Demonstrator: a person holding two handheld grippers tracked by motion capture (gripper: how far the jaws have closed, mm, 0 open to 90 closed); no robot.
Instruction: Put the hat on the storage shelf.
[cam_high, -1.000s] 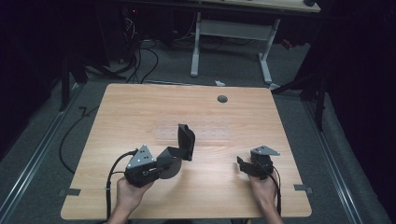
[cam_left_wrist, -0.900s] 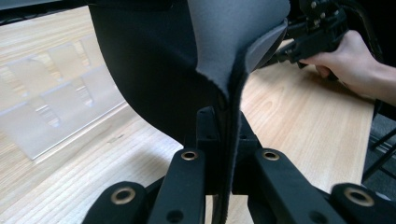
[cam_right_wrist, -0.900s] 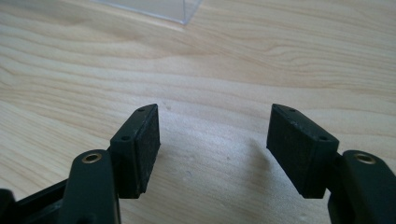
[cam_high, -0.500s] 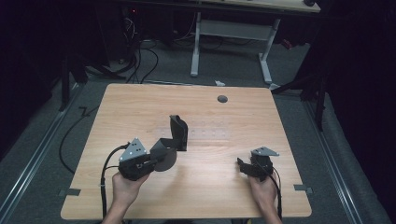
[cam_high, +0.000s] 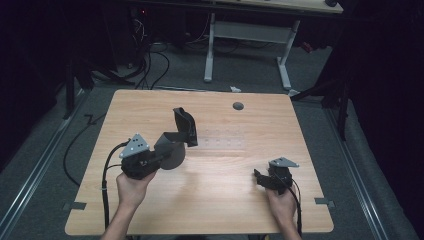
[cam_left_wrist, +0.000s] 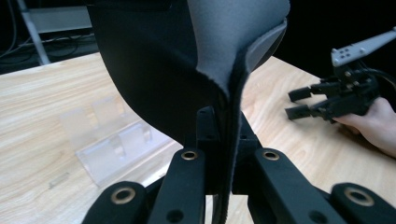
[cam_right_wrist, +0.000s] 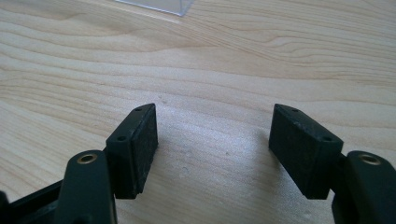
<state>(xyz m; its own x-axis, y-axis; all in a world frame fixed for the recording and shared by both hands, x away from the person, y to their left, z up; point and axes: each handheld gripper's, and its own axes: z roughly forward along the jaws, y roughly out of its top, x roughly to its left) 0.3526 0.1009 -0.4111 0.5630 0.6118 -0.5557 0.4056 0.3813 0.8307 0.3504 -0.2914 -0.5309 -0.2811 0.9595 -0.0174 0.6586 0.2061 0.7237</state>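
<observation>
1. My left hand-held gripper is clenched on the edge of a dark grey fabric pouch, lifted above the desk, just left of the clear acrylic stand
2. My right hand-held gripper rests released, well right of that stand

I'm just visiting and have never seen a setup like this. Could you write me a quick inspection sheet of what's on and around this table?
Surface: light wooden table with a small round grey cap near its far edge.
Job's things: a dark grey soft pouch with its flap raised, lifted off the table; a clear plastic stand lying flat mid-table.
Clutter: nothing seen.
Grippers: left gripper shut on the pouch's edge; right gripper open, empty, low over the table's near right.
Cables: one trails from each gripper; a tangle of cables lies on the floor beyond.
Surroundings: dark room, grey floor, a white-legged desk behind.
</observation>
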